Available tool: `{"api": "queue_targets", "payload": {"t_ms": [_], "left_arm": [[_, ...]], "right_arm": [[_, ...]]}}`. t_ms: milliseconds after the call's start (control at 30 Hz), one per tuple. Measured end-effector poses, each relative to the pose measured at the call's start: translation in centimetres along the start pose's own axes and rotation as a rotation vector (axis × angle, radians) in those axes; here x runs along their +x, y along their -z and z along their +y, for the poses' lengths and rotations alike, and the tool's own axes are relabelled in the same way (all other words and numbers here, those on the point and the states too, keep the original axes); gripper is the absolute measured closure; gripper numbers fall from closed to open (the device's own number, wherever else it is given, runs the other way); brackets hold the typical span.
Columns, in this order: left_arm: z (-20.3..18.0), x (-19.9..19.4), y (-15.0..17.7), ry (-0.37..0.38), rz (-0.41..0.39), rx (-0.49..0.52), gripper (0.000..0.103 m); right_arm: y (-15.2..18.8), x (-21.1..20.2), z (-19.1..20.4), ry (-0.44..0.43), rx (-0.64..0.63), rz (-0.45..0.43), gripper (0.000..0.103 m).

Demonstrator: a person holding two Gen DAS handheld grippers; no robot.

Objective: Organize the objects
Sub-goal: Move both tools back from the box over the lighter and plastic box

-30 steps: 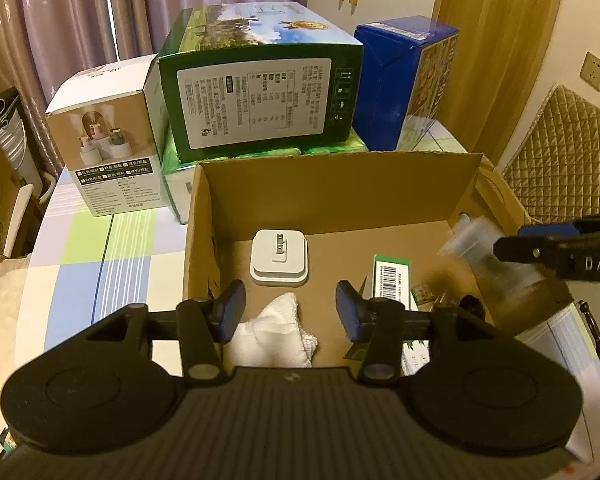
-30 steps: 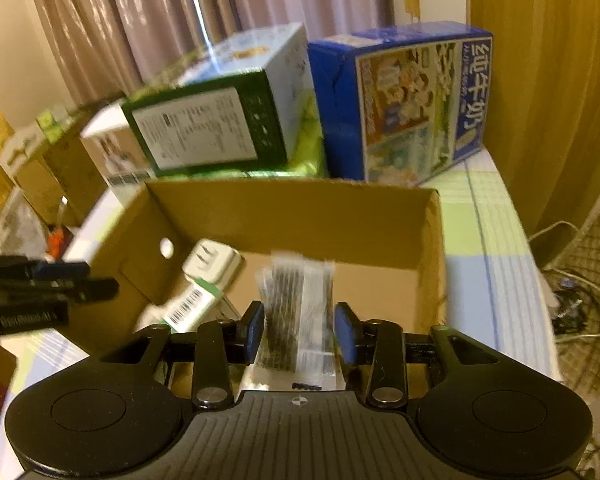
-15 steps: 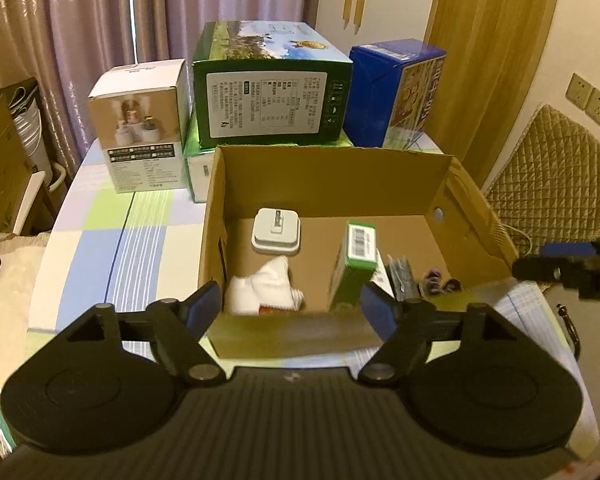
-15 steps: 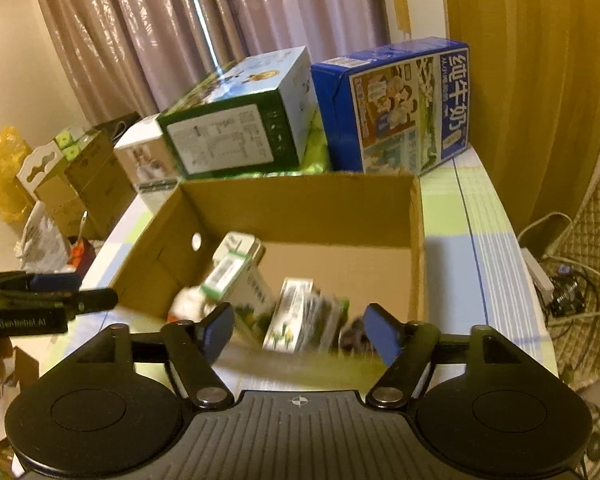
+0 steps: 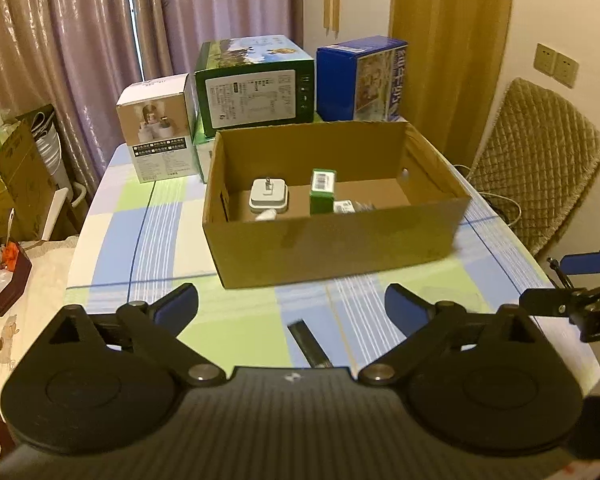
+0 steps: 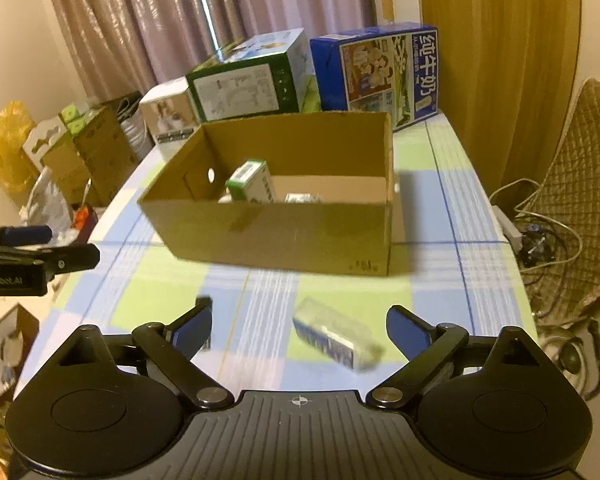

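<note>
Both tools gape wide and empty: left tool (image 5: pixel 291 307), right tool (image 6: pixel 299 331). At twelve o'clock of the right tool lies a clear plastic-wrapped blue packet (image 6: pixel 334 339), probably light, crinkly and slippery; pinch across its short width.

Left claw (image 5: pixel 291 305) spread wide, holding nothing. Right claw (image 6: pixel 299 326) likewise spread wide, empty. Both level.

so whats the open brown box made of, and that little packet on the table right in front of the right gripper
The open brown box looks like plain matte corrugated cardboard: uniform kraft brown, thin raw-edged walls, a punched hole in the side. The little packet appears to be glossy clear plastic film over blue-and-white contents, judging by its pale sheen; motion blur leaves that uncertain.
</note>
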State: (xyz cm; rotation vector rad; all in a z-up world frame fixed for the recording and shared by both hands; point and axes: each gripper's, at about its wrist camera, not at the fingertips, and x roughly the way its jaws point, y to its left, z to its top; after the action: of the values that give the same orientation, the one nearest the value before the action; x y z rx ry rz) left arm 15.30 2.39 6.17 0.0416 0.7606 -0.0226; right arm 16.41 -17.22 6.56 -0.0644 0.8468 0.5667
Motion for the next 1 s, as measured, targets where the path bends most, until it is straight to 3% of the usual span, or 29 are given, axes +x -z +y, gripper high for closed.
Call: {"api": "queue_targets", "payload": {"t_ms": [300,633,1000], "left_arm": [[-0.4,-3.1,3.5,-0.013,0.006,-0.041,0.001],[-1.2,-3.9,7.3,-0.005,0.053,-0.071,0.001],[-1.4,-3.7,8.2,-0.003,0.078,-0.07,0.001]], "right_arm": [[3.2,-2.6,1.0,0.032,-0.03,0.007,0.007],[5.1,-2.9,1.3,0.029,-0.027,0.031,0.006],[6.2,-2.7,0.6,0.036,-0.009,0.052,0.005]]}}
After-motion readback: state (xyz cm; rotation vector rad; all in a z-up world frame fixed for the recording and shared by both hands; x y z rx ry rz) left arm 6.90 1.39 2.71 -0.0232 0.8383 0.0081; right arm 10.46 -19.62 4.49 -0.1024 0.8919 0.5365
